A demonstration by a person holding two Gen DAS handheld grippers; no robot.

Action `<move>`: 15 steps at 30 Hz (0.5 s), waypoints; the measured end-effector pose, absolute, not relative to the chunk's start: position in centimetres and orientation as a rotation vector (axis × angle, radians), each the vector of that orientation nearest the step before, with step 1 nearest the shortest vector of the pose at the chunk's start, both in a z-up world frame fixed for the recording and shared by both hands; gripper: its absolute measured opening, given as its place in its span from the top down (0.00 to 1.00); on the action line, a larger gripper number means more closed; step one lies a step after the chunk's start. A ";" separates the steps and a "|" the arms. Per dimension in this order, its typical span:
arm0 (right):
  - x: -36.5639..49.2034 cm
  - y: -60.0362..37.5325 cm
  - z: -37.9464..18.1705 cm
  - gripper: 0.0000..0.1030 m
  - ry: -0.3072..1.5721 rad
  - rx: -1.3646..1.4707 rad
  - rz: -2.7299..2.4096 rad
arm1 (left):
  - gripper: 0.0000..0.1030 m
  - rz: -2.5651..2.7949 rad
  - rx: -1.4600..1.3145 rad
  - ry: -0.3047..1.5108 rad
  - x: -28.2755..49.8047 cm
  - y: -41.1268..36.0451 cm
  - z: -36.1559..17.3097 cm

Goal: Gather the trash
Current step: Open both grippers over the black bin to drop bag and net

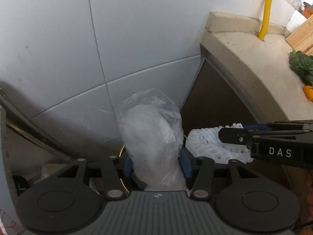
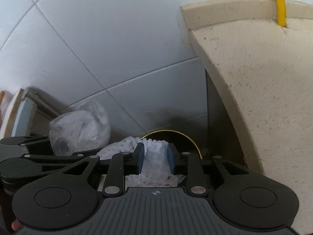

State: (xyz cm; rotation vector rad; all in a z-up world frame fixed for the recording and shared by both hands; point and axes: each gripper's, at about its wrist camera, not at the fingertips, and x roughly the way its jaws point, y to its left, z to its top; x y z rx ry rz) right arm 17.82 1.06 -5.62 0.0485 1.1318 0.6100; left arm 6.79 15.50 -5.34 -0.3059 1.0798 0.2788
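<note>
Jaws: left gripper (image 1: 156, 165) around the plastic bag (image 1: 151, 131), right gripper (image 2: 155, 161) around the foam net (image 2: 154, 163).
Both part-open; release only directly above the bin (image 2: 192, 142).

A wall of large pale grey tiles (image 1: 121, 45) with thin dark joints fills the view from 9 to 12 o'clock, evenly lit. At 2 o'clock a speckled beige stone countertop (image 1: 252, 58) with a raised back lip juts out over a dark brown cabinet front (image 1: 213, 98). A yellow pipe (image 1: 268, 9) runs down the wall at 1 o'clock, meeting the countertop
</note>
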 end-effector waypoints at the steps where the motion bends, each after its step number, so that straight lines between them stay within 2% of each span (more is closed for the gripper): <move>1: 18.0 1.4 -5.8 0.66 1.138 0.050 0.607 | 0.55 0.280 -0.306 1.082 6.9 15.6 -5.5; 7: 18.7 2.0 -6.8 0.64 1.166 0.066 0.593 | 0.52 0.279 -0.328 1.095 7.2 16.2 -6.1; 11: 18.9 2.1 -7.2 0.58 1.169 0.058 0.586 | 0.52 0.276 -0.339 1.097 7.1 16.6 -6.3; 15: 19.1 2.4 -7.6 0.58 1.176 0.056 0.576 | 0.52 0.280 -0.346 1.095 7.1 17.0 -6.3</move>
